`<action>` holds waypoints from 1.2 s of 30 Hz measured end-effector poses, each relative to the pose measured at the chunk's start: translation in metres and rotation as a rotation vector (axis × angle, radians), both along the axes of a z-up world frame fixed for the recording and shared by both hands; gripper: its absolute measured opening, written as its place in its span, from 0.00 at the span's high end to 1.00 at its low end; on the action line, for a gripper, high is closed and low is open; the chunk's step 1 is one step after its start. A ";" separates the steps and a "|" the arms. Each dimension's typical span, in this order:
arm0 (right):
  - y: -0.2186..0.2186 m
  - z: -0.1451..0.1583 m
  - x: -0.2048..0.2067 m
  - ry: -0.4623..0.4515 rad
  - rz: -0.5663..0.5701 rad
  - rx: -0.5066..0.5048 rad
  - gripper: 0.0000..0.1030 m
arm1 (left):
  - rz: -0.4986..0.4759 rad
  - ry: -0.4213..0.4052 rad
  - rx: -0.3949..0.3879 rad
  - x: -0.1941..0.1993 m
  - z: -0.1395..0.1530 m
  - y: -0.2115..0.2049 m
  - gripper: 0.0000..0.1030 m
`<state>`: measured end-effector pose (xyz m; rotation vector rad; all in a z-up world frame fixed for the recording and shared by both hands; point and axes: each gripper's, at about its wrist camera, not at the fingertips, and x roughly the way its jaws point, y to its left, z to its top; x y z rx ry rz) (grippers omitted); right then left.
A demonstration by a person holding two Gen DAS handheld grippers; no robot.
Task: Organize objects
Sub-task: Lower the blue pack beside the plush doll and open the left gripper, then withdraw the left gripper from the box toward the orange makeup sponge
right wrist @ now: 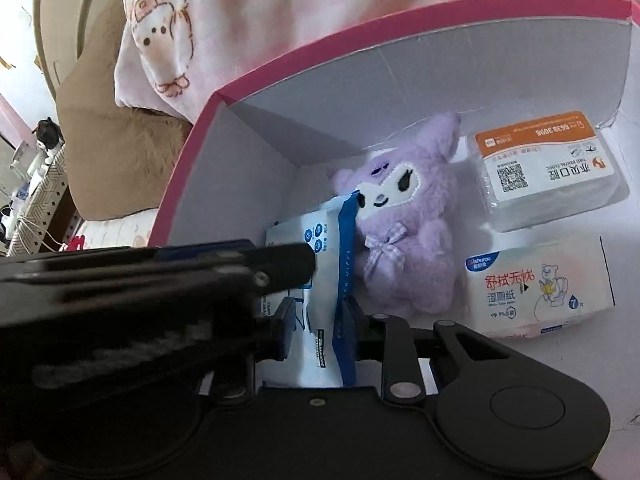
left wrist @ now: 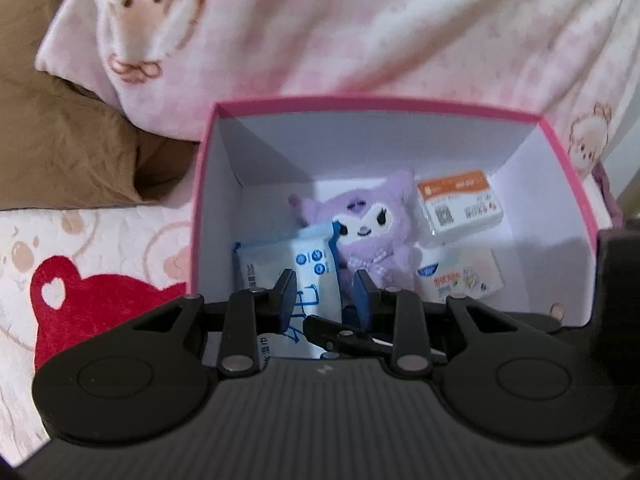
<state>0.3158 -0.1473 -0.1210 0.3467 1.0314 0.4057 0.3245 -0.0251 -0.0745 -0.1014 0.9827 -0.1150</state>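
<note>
A pink box [left wrist: 376,105] with white inner walls stands open on the bed; it also shows in the right wrist view [right wrist: 280,64]. Inside lie a purple plush toy [left wrist: 372,224] [right wrist: 404,216], an orange-topped tissue pack [left wrist: 460,204] [right wrist: 548,168], a wet-tissue pack with a bear print [left wrist: 460,276] [right wrist: 540,288] and a blue-and-white wipes pack [left wrist: 296,276] [right wrist: 320,280]. My right gripper [right wrist: 318,324] is shut on the wipes pack, low in the box's left side. My left gripper [left wrist: 326,292] is open just above the same pack; its finger [right wrist: 276,264] crosses the right wrist view.
A pink cartoon-print blanket [left wrist: 360,28] is heaped behind the box. A brown pillow [left wrist: 68,148] lies at the left. A pale bedcover with a red bear shape [left wrist: 96,304] spreads left of the box. A shelf with clutter [right wrist: 32,192] stands far left.
</note>
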 end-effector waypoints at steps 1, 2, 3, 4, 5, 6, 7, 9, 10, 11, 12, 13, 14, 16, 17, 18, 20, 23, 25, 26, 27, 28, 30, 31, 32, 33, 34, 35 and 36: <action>0.002 0.002 -0.001 -0.006 0.010 -0.018 0.71 | 0.007 -0.012 0.001 -0.002 0.004 0.002 0.71; 0.003 0.003 -0.004 -0.012 0.019 -0.034 0.71 | 0.010 -0.024 0.005 -0.004 0.008 0.003 0.70; 0.003 0.005 -0.009 -0.018 0.023 -0.041 0.70 | 0.012 -0.033 0.009 -0.007 0.012 0.004 0.70; 0.001 0.008 -0.014 -0.026 0.016 -0.047 0.69 | 0.010 -0.038 0.010 -0.010 0.017 0.005 0.70; -0.002 0.013 -0.021 -0.039 0.006 -0.053 0.69 | 0.005 -0.039 0.004 -0.014 0.021 0.007 0.69; -0.005 0.018 -0.026 -0.053 0.003 -0.057 0.69 | -0.003 -0.041 -0.005 -0.018 0.026 0.007 0.67; -0.008 0.025 -0.033 -0.070 0.004 -0.066 0.69 | -0.016 -0.045 -0.015 -0.023 0.031 0.008 0.66; -0.014 0.041 -0.050 -0.104 0.012 -0.088 0.66 | -0.046 -0.043 -0.011 -0.032 0.041 0.007 0.59; -0.017 0.049 -0.057 -0.116 0.017 -0.094 0.64 | -0.058 -0.042 0.001 -0.038 0.046 0.006 0.59; -0.021 0.058 -0.066 -0.128 0.021 -0.099 0.59 | -0.066 -0.041 0.014 -0.043 0.051 0.006 0.59; -0.026 0.066 -0.073 -0.138 0.020 -0.103 0.55 | -0.077 -0.038 0.027 -0.050 0.057 0.005 0.57; -0.032 0.076 -0.081 -0.148 0.017 -0.108 0.53 | -0.085 -0.033 0.033 -0.056 0.062 0.006 0.55; -0.038 0.086 -0.090 -0.158 0.014 -0.115 0.52 | -0.095 -0.028 0.032 -0.063 0.067 0.006 0.52; -0.044 0.102 -0.108 -0.171 0.025 -0.128 0.51 | -0.124 -0.024 0.029 -0.076 0.077 0.008 0.48; -0.045 0.108 -0.115 -0.175 0.033 -0.141 0.50 | -0.133 -0.025 0.032 -0.082 0.081 0.009 0.46; -0.045 0.114 -0.123 -0.179 0.042 -0.157 0.49 | -0.138 -0.026 0.041 -0.089 0.084 0.010 0.44; -0.047 0.125 -0.138 -0.193 0.053 -0.191 0.47 | -0.145 -0.018 0.060 -0.103 0.090 0.012 0.43; -0.048 0.140 -0.160 -0.213 0.061 -0.211 0.44 | -0.167 0.002 0.052 -0.121 0.096 0.016 0.39; -0.050 0.149 -0.176 -0.230 0.070 -0.222 0.41 | -0.184 0.005 0.045 -0.134 0.101 0.017 0.37; -0.051 0.153 -0.185 -0.242 0.075 -0.227 0.38 | -0.187 0.006 0.044 -0.141 0.103 0.017 0.36; -0.051 0.155 -0.192 -0.251 0.078 -0.231 0.36 | -0.195 0.008 0.043 -0.147 0.104 0.017 0.34; -0.051 0.157 -0.200 -0.257 0.080 -0.234 0.36 | -0.211 0.008 0.041 -0.154 0.105 0.017 0.33; -0.053 0.159 -0.214 -0.244 0.095 -0.220 0.35 | -0.259 0.018 0.022 -0.163 0.105 0.018 0.29; -0.055 0.161 -0.221 -0.229 0.097 -0.210 0.35 | -0.268 0.033 0.010 -0.168 0.103 0.019 0.29; -0.055 0.162 -0.227 -0.226 0.098 -0.203 0.34 | -0.268 0.041 0.009 -0.171 0.101 0.021 0.29; -0.055 0.163 -0.233 -0.232 0.105 -0.198 0.32 | -0.272 0.046 0.011 -0.175 0.099 0.022 0.29; -0.055 0.164 -0.241 -0.238 0.113 -0.197 0.32 | -0.276 0.052 0.012 -0.179 0.097 0.023 0.29; -0.054 0.164 -0.247 -0.241 0.119 -0.200 0.30 | -0.276 0.056 0.012 -0.183 0.095 0.024 0.29; -0.054 0.164 -0.253 -0.245 0.127 -0.203 0.27 | -0.275 0.055 0.011 -0.186 0.093 0.024 0.28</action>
